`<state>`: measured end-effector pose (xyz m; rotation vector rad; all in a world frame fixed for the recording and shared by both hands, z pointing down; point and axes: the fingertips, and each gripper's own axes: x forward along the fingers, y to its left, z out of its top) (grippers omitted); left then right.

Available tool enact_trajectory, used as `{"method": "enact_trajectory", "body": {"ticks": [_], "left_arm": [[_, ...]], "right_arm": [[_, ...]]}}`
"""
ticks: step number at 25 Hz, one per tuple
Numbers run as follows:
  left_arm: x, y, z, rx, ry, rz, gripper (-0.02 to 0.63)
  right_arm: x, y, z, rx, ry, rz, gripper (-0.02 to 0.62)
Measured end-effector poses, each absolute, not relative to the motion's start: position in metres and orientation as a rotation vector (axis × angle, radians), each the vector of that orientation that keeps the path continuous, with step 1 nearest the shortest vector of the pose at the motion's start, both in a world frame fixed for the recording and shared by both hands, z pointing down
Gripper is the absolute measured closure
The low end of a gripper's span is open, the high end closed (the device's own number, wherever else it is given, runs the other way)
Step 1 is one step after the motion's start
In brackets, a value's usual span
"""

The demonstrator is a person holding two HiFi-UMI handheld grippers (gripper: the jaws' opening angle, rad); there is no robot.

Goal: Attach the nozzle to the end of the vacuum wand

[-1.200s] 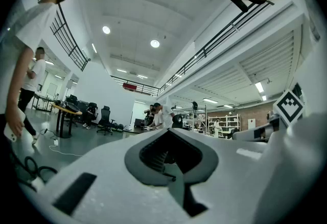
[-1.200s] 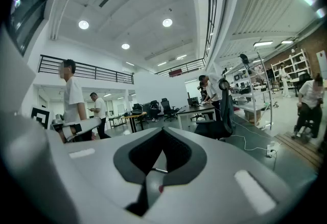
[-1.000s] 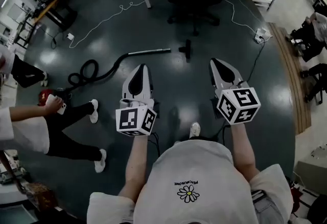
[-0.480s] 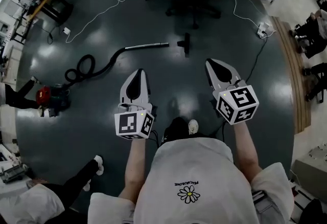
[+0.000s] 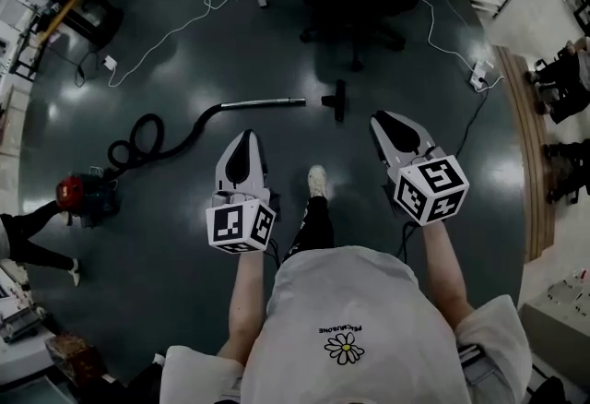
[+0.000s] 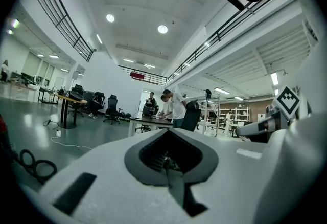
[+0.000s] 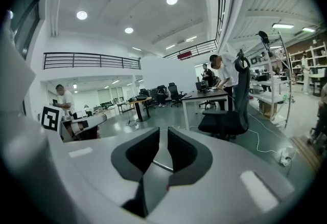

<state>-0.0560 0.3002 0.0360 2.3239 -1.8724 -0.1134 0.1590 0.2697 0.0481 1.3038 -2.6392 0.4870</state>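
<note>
— Dark glossy floor (image 5: pixel 175 287), open workshop, head view. Wand (image 5: pixel 263 103) lies flat, its free end facing the nozzle (image 5: pixel 337 101). The two sit just apart, not joined. Hose (image 5: pixel 157 139) runs left to the red vacuum (image 5: pixel 78 195).

— How do we do it cleanly?

— My read: this is the approach, nothing gripped yet. Get low. Left claw (image 5: pixel 244 136) needs to open and pin the wand near its free end. Right claw (image 5: pixel 385 123) takes the nozzle by its neck. Line the socket up on the tube axis and push straight, no tilt. Risk: the wand slides or rolls on that slick floor.

— Claws now?

— Both are in the air, well short of the parts and touching nothing.

— Left gripper view?

— Jaws fully together, nothing in them. People at a desk (image 6: pixel 148 121) far ahead.

— Right gripper view?

— Jaws have just been opening. There's a narrow gap with nothing between them. Office chair (image 7: pixel 227 110) is ahead; wand and nozzle are out of frame.
</note>
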Motion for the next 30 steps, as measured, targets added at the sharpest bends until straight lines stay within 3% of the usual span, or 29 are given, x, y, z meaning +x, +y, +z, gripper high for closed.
{"method": "enact_trajectory", "body": {"ticks": [13, 30], "left_arm": [[-0.109, 0.101, 0.046, 2.37, -1.723, -0.089, 0.555], [-0.093, -0.045, 0.061, 2.486, -1.598, 0.24, 0.47]], "right_arm": [[0.108, 0.091, 0.068, 1.297, -2.466, 0.51, 0.512], [0.115, -0.077, 0.098, 1.008, -2.484, 0.375, 0.459]]}}
